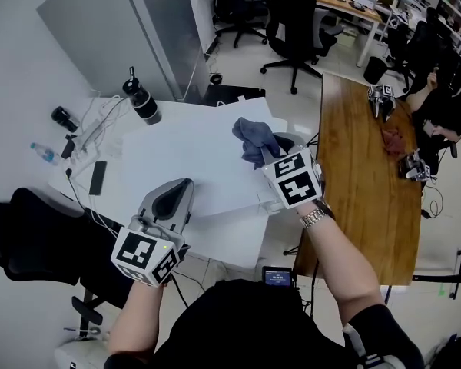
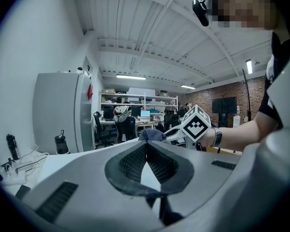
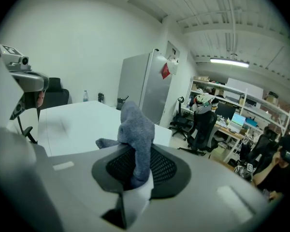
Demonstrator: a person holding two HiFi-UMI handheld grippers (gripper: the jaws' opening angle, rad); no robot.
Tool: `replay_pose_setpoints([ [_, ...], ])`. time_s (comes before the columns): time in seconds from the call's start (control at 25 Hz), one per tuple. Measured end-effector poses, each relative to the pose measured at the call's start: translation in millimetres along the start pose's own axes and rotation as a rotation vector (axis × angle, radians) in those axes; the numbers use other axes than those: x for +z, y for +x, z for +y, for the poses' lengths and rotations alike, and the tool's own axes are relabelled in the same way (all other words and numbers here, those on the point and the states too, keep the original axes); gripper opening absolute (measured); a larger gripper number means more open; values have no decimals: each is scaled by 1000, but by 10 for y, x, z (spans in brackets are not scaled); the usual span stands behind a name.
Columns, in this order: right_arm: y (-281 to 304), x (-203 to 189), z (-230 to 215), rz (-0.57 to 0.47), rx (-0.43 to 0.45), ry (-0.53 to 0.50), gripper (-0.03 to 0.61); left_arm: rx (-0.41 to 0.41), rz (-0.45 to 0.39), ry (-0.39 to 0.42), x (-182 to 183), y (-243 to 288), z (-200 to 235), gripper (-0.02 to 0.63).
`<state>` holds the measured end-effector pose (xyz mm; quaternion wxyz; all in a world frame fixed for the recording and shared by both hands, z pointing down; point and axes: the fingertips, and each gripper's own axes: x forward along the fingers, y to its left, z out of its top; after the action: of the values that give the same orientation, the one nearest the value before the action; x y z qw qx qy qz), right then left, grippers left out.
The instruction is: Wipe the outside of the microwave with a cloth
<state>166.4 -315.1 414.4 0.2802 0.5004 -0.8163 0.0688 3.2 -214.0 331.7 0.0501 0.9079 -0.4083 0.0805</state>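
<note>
Nearest me, my left gripper (image 2: 146,151) has its black ribbed fingers (image 2: 128,163) pressed together on nothing. I judge it is spare for now, held low over the near part of the white tabletop (image 1: 207,167).

Just beyond and to the right, my right gripper (image 3: 137,175) has its fingers clamped on the one blue-grey fleecy cloth (image 3: 135,124). They pinch it at a lower fold, so the bulk stands free ahead of the fingertips. I'd say that leaves a loose pad ready for wiping. The cloth is carried above the white tabletop's far right part, not lying on it.

I see no microwave in any view, so I reckon the wiping has not begun.

Farther off to the left, the tabletop carries two bottles: one black flask (image 1: 142,102) standing and one clear plastic water bottle (image 1: 44,153) lying down. One black phone (image 1: 97,177) lies there too. Behind them rises one tall grey cabinet (image 1: 115,21), and off to the right runs one long wooden tabletop (image 1: 353,198).
</note>
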Motion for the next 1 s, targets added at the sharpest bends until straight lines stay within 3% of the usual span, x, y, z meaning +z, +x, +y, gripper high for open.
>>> replay_pose_setpoints([
  [0.68, -64, -331, -648, -77, -18, 108, 75, 48, 63, 20, -90, 201, -344, 5],
  [1.0, 87, -749, -662, -41, 18, 173, 74, 64, 75, 37, -93, 267, -443, 5],
])
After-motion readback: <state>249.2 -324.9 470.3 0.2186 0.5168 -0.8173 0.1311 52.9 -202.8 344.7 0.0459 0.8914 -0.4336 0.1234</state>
